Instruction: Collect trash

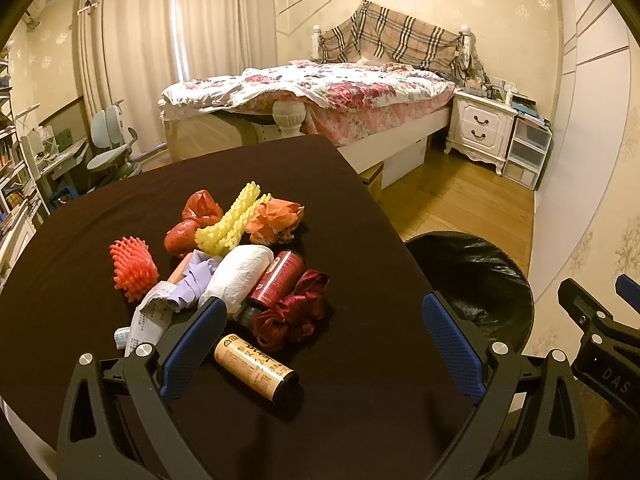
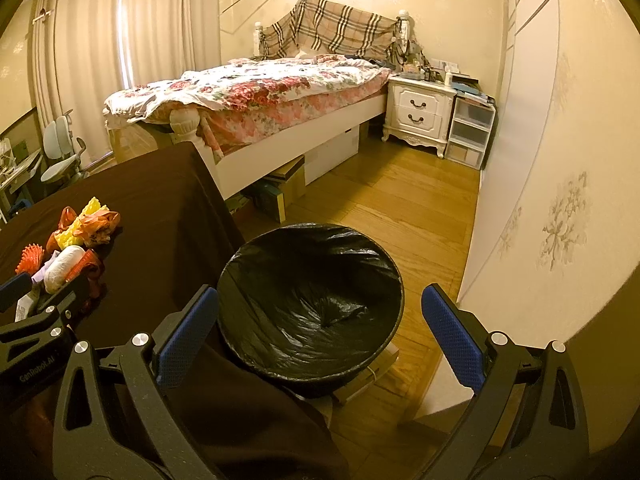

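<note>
A heap of trash lies on the dark brown table (image 1: 100, 216): a tan paper tube (image 1: 254, 366), a dark red ribbon (image 1: 294, 312), a red can (image 1: 278, 276), a white paper wad (image 1: 240, 274), a yellow foam net (image 1: 232, 220), an orange-red foam net (image 1: 132, 266), orange (image 1: 276, 218) and red (image 1: 196, 220) plastic bags, a receipt (image 1: 146, 320). My left gripper (image 1: 320, 344) is open, empty, hovering over the heap's near side. A bin with a black liner (image 2: 312, 300) stands on the floor right of the table. My right gripper (image 2: 320, 336) is open and empty above the bin.
A bed with a floral quilt (image 1: 312, 88) stands behind the table. A white nightstand (image 1: 480, 124) and plastic drawers (image 1: 526, 152) stand by the right wall. A desk chair (image 1: 110, 148) and shelves are at the left. Wooden floor (image 2: 392, 208) lies beyond the bin.
</note>
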`<state>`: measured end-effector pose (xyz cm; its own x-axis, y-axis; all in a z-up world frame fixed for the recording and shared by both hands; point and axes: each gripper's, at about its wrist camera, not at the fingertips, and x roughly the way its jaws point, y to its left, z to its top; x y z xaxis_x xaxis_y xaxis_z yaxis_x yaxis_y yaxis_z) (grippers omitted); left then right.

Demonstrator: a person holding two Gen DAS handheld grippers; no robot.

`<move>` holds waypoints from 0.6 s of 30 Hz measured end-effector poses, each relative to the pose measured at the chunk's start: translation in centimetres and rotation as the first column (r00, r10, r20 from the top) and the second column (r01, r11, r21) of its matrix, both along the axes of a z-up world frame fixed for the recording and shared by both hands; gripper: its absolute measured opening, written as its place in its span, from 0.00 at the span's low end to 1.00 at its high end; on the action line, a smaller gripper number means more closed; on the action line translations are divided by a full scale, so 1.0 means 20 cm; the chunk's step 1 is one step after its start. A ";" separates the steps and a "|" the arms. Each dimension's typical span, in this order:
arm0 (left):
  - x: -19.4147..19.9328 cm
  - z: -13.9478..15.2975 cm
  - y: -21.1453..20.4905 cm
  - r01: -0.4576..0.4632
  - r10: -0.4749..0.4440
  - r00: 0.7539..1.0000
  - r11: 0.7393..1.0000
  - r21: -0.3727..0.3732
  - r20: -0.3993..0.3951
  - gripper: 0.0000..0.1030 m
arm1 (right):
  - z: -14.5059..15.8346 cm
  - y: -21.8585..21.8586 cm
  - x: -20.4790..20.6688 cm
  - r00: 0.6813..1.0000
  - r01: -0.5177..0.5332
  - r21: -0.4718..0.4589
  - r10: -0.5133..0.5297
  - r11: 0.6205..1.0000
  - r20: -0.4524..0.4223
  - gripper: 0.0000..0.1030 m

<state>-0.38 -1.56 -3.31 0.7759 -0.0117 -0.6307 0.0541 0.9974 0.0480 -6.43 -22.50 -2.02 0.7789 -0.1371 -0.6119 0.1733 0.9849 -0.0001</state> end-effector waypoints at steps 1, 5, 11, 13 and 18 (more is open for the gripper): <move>0.00 -0.02 -0.01 0.001 -0.001 1.000 1.000 0.000 -0.001 0.95 | 0.00 0.00 0.00 1.000 0.000 0.000 0.000 1.000 0.000 0.96; 0.00 -0.02 -0.01 0.001 -0.001 1.000 1.000 -0.001 -0.004 0.95 | 0.00 0.00 0.00 1.000 0.000 0.001 0.000 1.000 -0.003 0.96; 0.00 -0.02 -0.01 0.001 -0.001 1.000 1.000 -0.002 -0.005 0.95 | -0.01 -0.01 0.00 1.000 0.000 0.002 0.000 1.000 -0.003 0.96; 0.00 -0.02 -0.01 0.001 -0.001 1.000 1.000 -0.001 -0.006 0.95 | -0.01 0.00 0.00 1.000 0.000 0.003 0.000 1.000 -0.004 0.96; 0.00 -0.02 -0.01 -0.001 0.001 1.000 1.000 -0.002 -0.007 0.95 | -0.01 -0.01 0.00 1.000 0.000 0.004 0.000 1.000 -0.005 0.96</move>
